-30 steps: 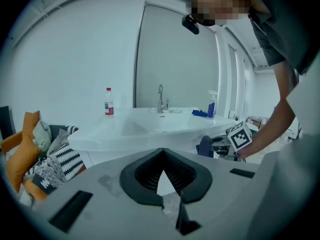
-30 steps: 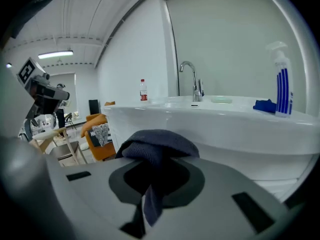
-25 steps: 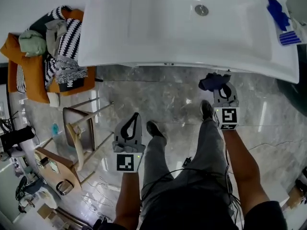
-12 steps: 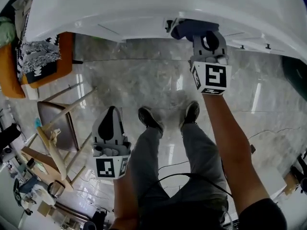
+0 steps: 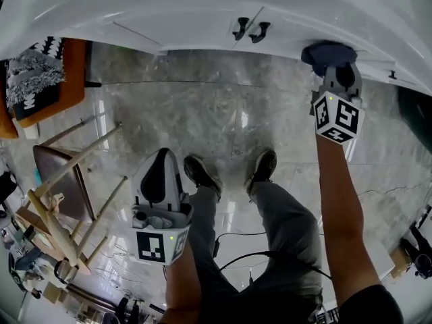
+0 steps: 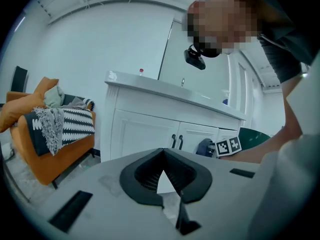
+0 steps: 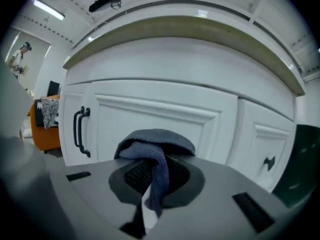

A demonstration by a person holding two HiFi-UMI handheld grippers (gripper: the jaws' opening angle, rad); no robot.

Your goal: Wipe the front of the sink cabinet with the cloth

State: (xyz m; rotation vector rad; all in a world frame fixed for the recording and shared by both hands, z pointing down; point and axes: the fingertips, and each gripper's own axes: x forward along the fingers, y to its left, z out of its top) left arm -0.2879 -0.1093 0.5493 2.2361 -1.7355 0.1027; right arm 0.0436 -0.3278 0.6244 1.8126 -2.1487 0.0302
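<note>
The white sink cabinet front [image 5: 175, 19] runs across the top of the head view, with two dark door handles [image 5: 248, 29]. My right gripper [image 5: 335, 69] is shut on a dark blue cloth [image 5: 327, 51], which is pressed against the cabinet to the right of the handles. In the right gripper view the cloth [image 7: 155, 144] bunches over the jaws in front of a panelled door [image 7: 165, 109], with the handles [image 7: 81, 130] off to the left. My left gripper [image 5: 160, 174] hangs low over the floor, shut and holding nothing. Its own view shows the cabinet [image 6: 145, 134] from a distance.
A wooden chair [image 5: 61, 187] lies tipped at the left, and behind it is an orange sofa with a striped blanket [image 5: 30, 79]. The person's shoes [image 5: 199, 174] stand on the marble floor below the cabinet. A small drawer knob [image 7: 270, 162] sits right of the cloth. A dark green object [image 5: 417, 117] stands at the far right.
The right gripper has carried the cloth up to the cabinet front and then rightward, past the door handles. The head camera has dropped below the countertop. The left gripper stays low.
</note>
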